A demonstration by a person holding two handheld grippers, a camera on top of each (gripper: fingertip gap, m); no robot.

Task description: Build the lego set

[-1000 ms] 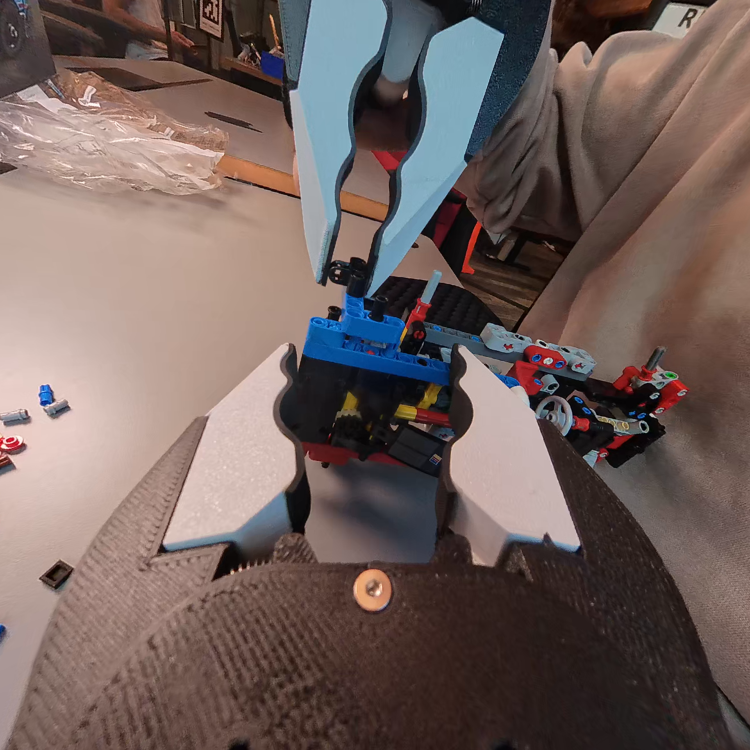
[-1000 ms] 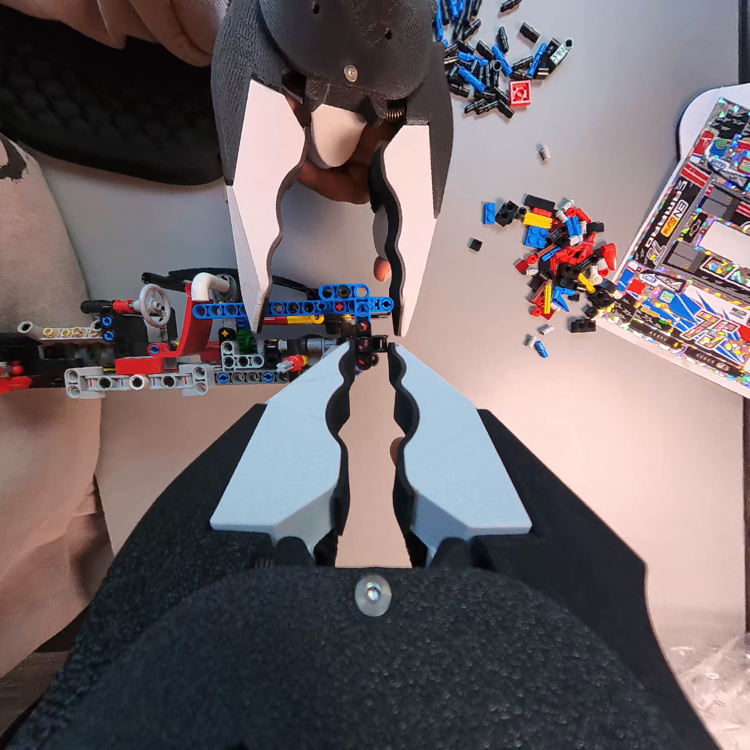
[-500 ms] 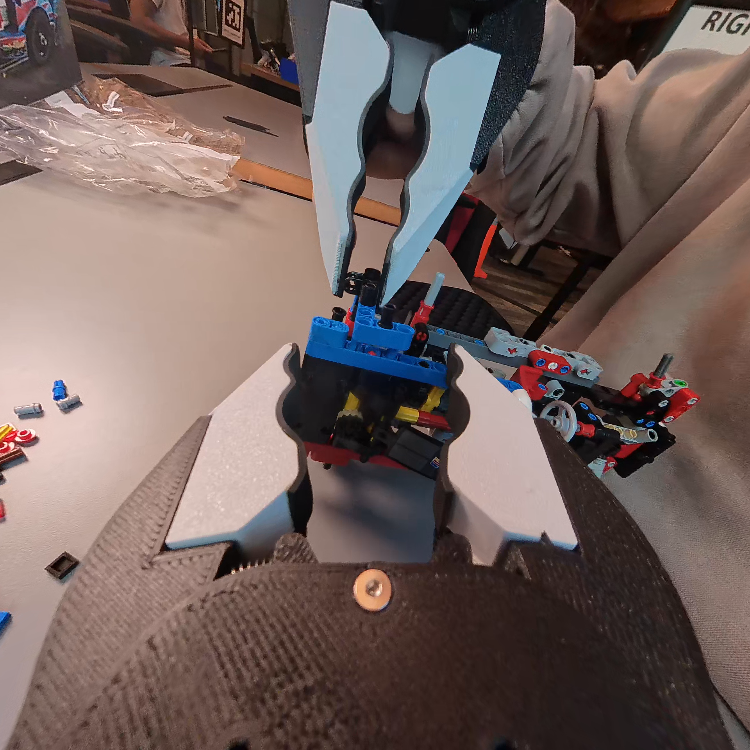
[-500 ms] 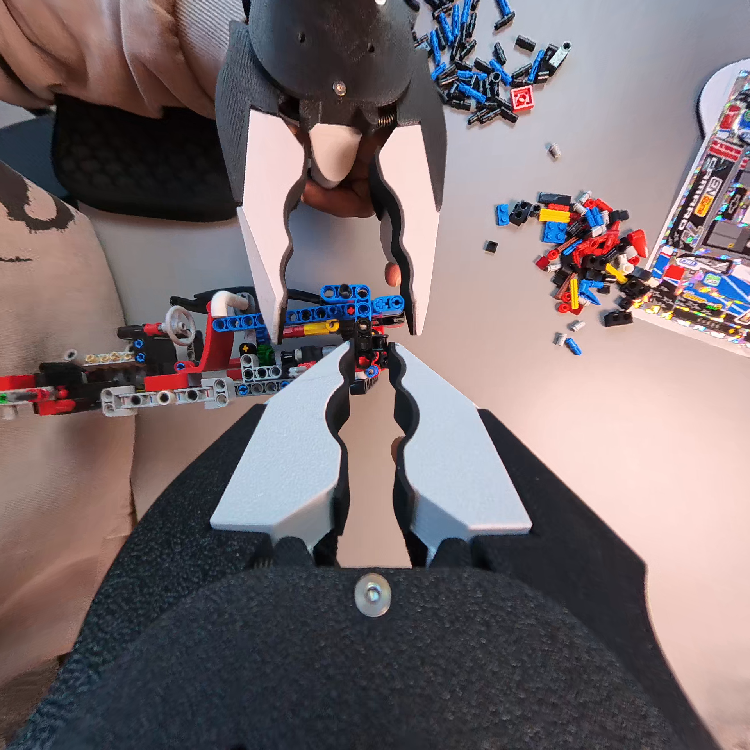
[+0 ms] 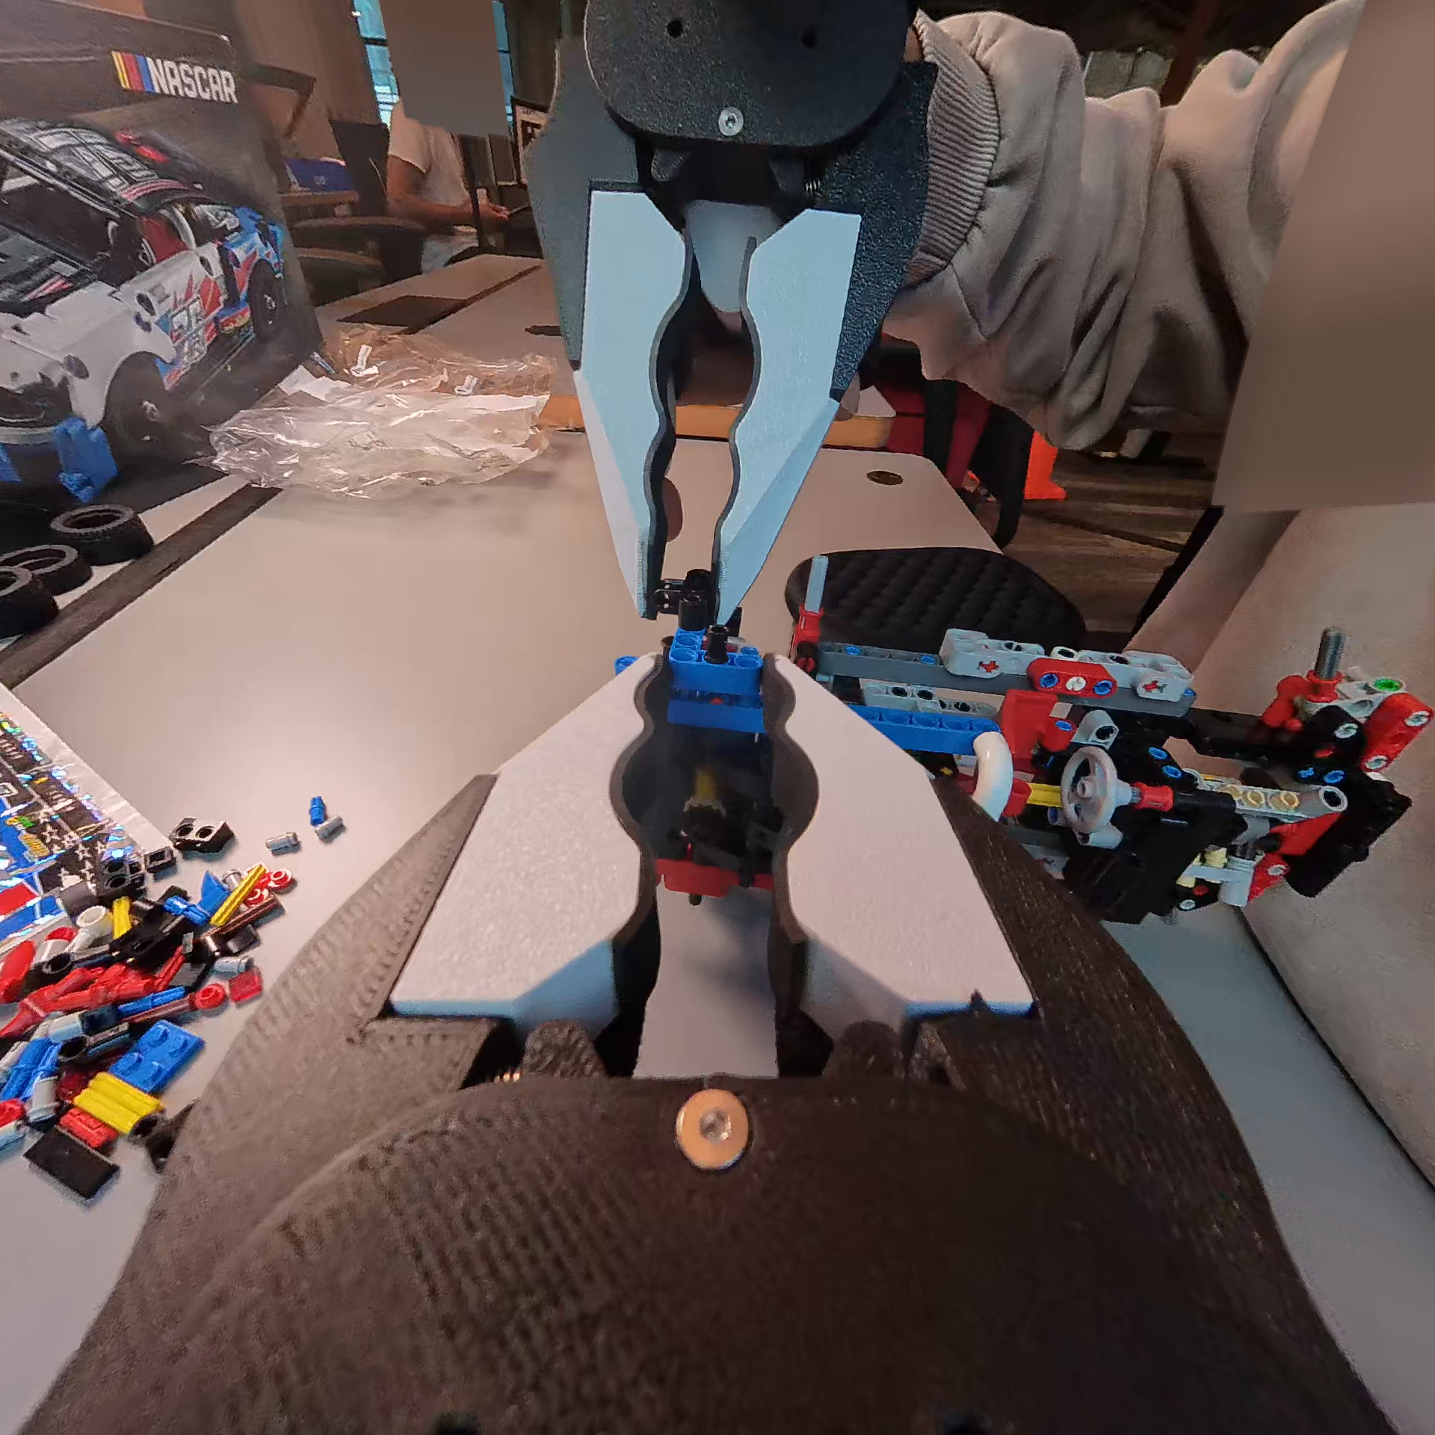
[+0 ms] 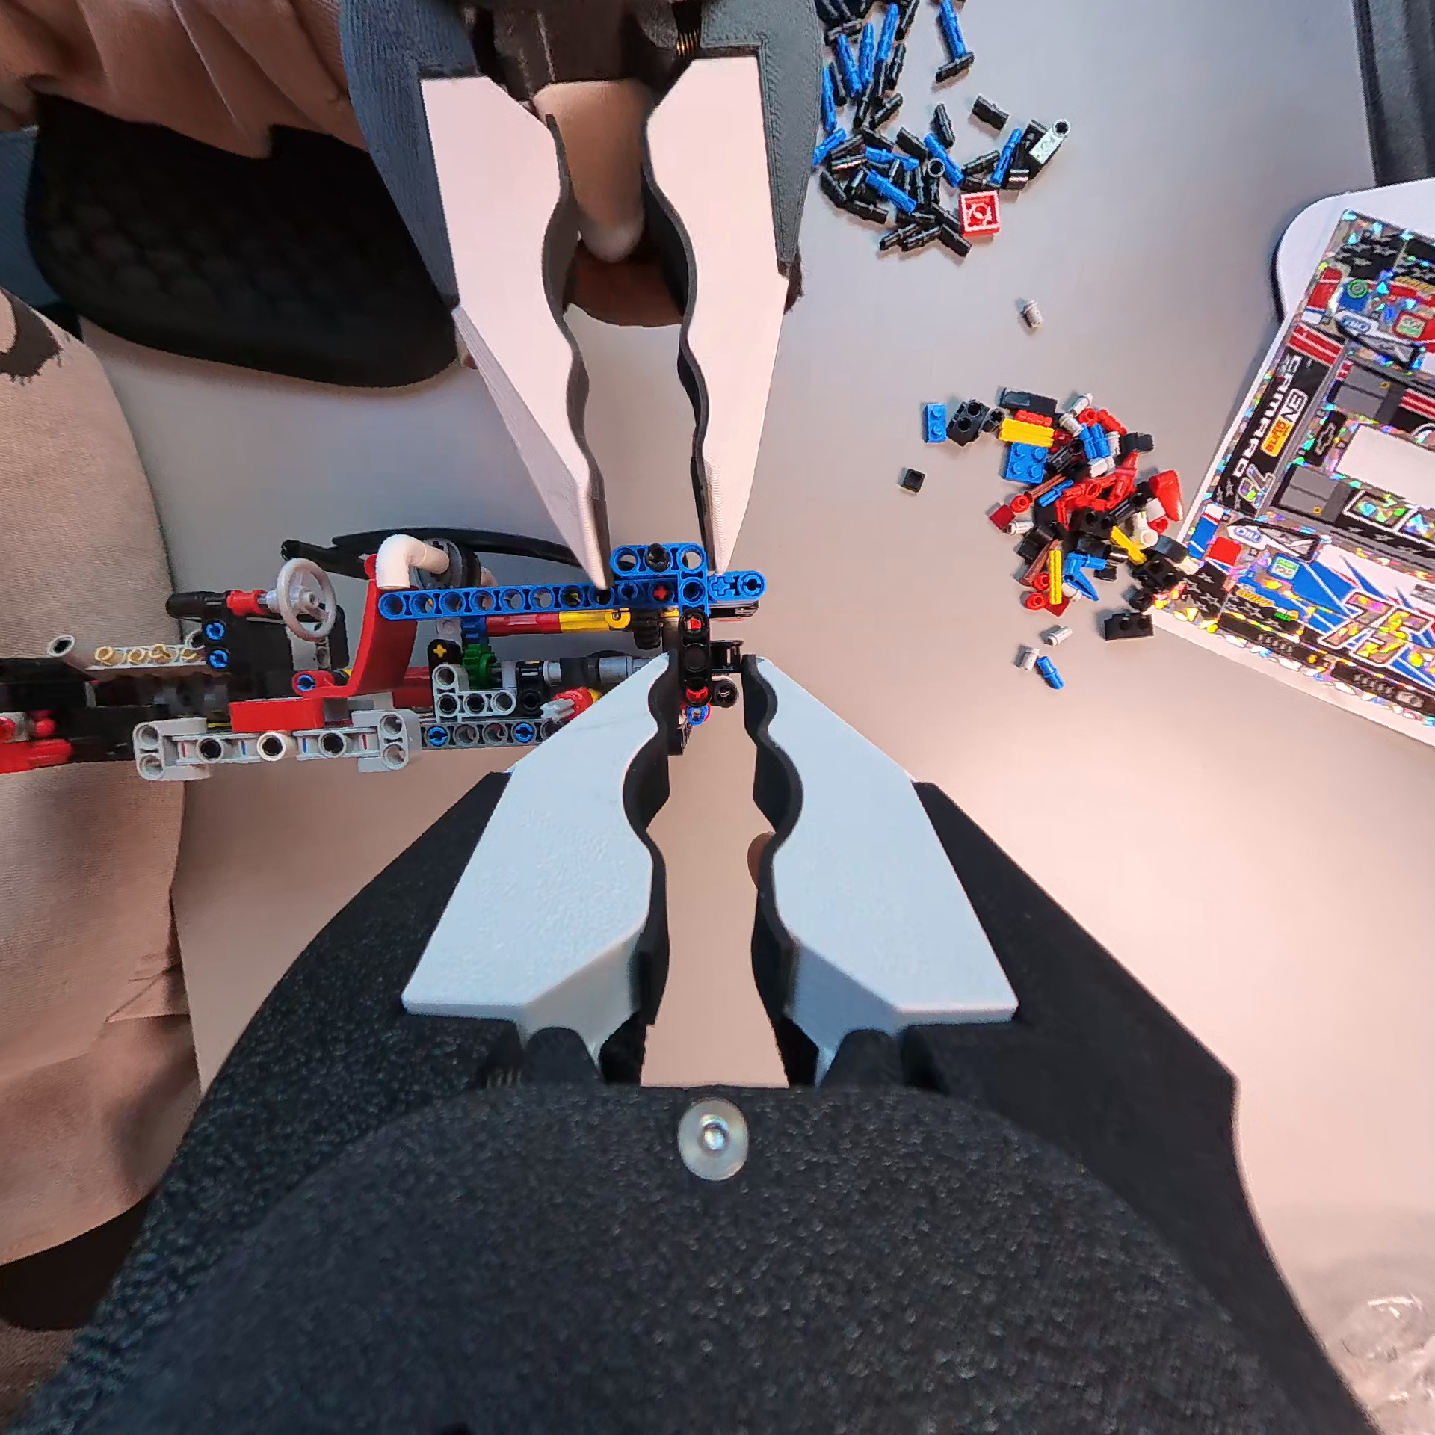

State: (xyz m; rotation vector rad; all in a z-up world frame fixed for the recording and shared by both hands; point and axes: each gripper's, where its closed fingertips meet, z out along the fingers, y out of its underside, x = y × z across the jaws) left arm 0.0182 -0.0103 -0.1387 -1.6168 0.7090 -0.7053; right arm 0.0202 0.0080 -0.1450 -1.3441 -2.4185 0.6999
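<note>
The left tongs [image 5: 714,683] are clenched on the blue end of the chassis [image 5: 1087,761], whose blue beams are pinched between the two pale tips, as is seen in the left wrist view. The chassis is held just over the grey surface [image 5: 349,660], and its red, black and grey length runs off to the right towards a beige sleeve [image 5: 1048,256]. From the far side the right tongs [image 5: 687,602] reach down, nearly shut, with a small black connector [image 5: 683,594] gripped at the very tips just above the blue beams. In the right wrist view the same connector [image 6: 703,660] is seen grasped between the right tongs [image 6: 705,668], close against the chassis [image 6: 497,621] at its blue beam end, while the left tongs [image 6: 656,571] come in from the far side and grip the blue beams. A heap of loose parts [image 6: 1079,512] lies on the surface [image 6: 1009,854] to the right, well apart from the chassis, with a sticker sheet [image 6: 1335,497] beyond it and a scatter of blue and black pins [image 6: 908,163] at the far right. In the left wrist view a box [image 5: 132,256], a clear bag [image 5: 388,419] and black tyres [image 5: 70,543] are seen at the far left.
</note>
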